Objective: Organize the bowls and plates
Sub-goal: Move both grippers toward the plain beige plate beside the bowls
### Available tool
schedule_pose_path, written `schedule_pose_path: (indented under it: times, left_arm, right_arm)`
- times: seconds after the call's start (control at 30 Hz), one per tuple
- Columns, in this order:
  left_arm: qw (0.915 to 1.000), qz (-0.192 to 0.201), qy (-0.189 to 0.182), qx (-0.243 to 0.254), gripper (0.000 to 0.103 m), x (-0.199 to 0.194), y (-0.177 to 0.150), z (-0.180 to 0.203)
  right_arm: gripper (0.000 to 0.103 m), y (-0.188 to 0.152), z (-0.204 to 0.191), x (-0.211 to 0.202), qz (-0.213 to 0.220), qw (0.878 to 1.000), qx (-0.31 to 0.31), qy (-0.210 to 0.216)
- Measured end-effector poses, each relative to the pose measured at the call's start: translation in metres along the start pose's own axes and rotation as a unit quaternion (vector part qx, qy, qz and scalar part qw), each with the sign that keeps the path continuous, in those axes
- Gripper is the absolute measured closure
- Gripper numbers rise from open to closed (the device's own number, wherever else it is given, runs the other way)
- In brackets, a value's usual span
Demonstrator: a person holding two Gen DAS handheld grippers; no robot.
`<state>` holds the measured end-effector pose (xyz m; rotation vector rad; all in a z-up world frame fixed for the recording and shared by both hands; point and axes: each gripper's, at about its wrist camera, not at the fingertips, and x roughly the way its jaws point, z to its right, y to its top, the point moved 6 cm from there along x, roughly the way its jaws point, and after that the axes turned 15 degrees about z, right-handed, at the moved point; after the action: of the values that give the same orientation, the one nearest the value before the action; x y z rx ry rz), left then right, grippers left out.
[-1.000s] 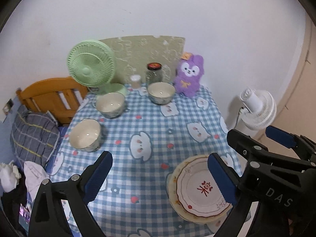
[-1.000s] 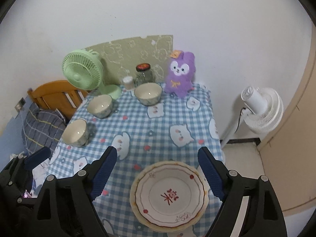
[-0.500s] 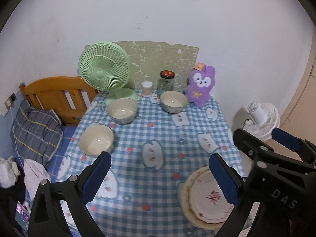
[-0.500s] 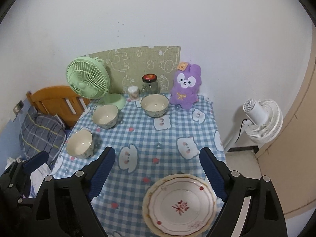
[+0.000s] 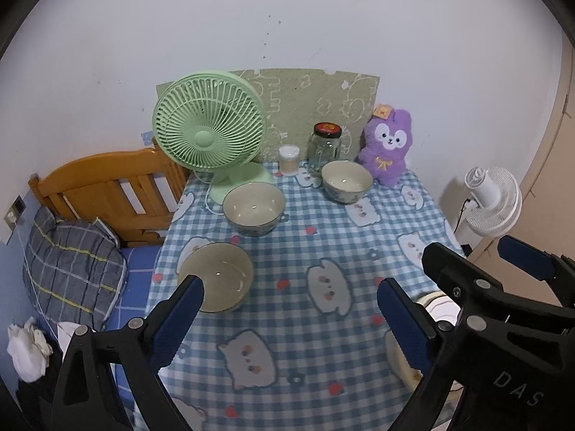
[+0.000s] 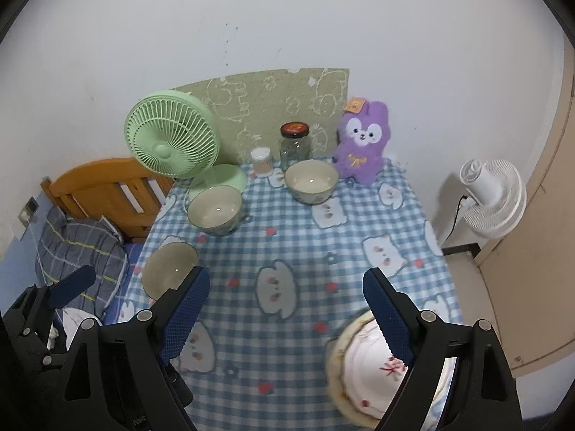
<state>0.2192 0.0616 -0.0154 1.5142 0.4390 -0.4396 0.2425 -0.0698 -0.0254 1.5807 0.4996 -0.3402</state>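
Observation:
Three cream bowls stand on the blue checked tablecloth [image 5: 316, 248]: a near one [image 5: 215, 276] at the left edge, a middle one [image 5: 254, 208], and a far one [image 5: 346, 180] by the jar. They also show in the right wrist view: the near bowl [image 6: 169, 269], the middle bowl [image 6: 214, 208], the far bowl [image 6: 311, 180]. A stack of plates [image 6: 363, 370] with a red mark lies at the front right, partly behind the right finger. My left gripper [image 5: 291, 318] and right gripper [image 6: 285, 309] are both open, empty, above the table's front.
A green desk fan [image 5: 210, 125], a glass jar [image 5: 325, 147], a small white cup [image 5: 289, 158] and a purple plush toy [image 5: 387, 145] stand along the back. A wooden bed frame [image 5: 107, 186] with a pillow is left; a white floor fan [image 5: 490, 201] is right.
Both grippers have moved back and tilted up. The bowls have come lower and nearer in view; the plates have slid to the bottom right, half hidden. Jaws stay open.

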Motion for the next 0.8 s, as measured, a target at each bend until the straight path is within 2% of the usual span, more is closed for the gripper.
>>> schedule_pose_path:
  times: [0.5, 0.8]
  left_arm:
    - [0.9995, -0.025, -0.018, 0.004, 0.010, 0.041, -0.008, -0.066]
    - [0.9993, -0.031, 0.001, -0.019, 0.010, 0.075, -0.021, -0.097]
  right_arm:
    - [0.014, -0.012, -0.064, 0.049, -0.022, 1.000, 0.009, -0.013]
    - [0.015, -0.022, -0.090, 0.088, -0.024, 1.000, -0.010, -0.016]
